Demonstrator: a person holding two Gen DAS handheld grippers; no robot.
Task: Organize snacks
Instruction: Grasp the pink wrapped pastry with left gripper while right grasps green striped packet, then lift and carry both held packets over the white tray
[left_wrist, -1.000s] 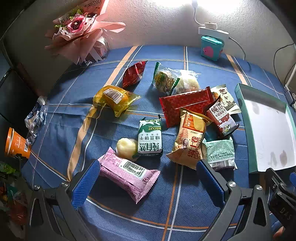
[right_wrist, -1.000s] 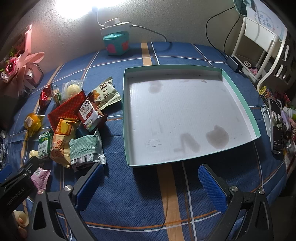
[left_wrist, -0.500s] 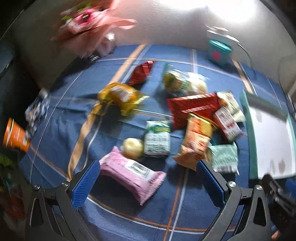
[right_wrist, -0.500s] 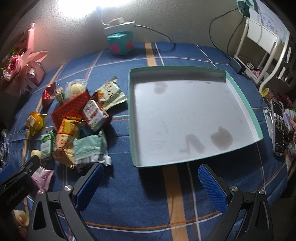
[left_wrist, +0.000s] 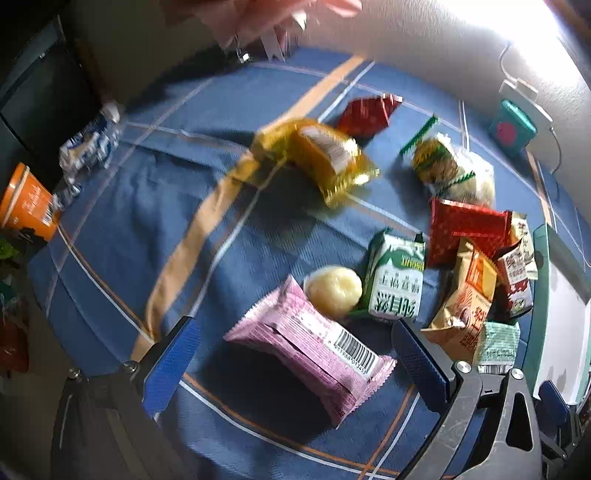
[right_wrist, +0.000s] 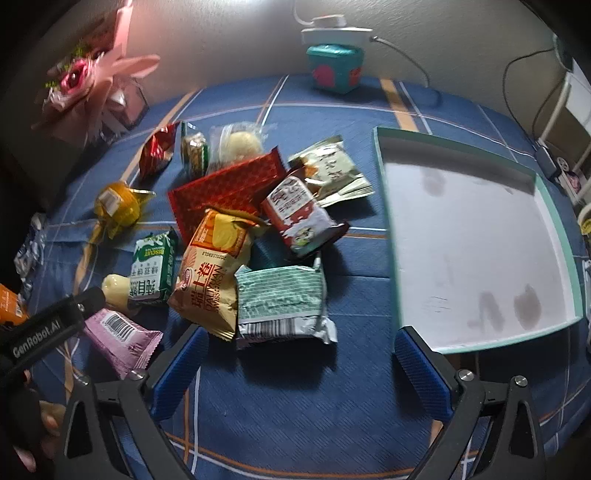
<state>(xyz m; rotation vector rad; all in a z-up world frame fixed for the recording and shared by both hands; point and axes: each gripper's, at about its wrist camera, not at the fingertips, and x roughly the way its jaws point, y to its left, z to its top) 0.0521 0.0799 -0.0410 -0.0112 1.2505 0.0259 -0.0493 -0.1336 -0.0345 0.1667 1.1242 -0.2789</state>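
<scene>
Several snack packets lie on the blue plaid cloth. My left gripper (left_wrist: 295, 354) is open, its blue pads on either side of a pink packet (left_wrist: 310, 347) with a barcode. Beyond it lie a pale round bun (left_wrist: 334, 291), a green biscuit pack (left_wrist: 395, 280) and a yellow packet (left_wrist: 321, 155). My right gripper (right_wrist: 299, 369) is open and empty, just in front of a mint-green packet (right_wrist: 280, 306) and an orange Swiss-roll bag (right_wrist: 214, 273). The white tray with teal rim (right_wrist: 384, 206) lies empty to the right.
A pink bouquet (right_wrist: 92, 85) stands at the back left, a teal box (right_wrist: 334, 66) and a white power strip (right_wrist: 332, 31) at the back by the wall. An orange cup (left_wrist: 26, 203) and a blue-white wrapper (left_wrist: 88, 144) sit at the cloth's left edge.
My left gripper has moved forward and down until the pink packet lies between its pads. My right gripper has swung left, from facing the tray to facing the snack pile.
</scene>
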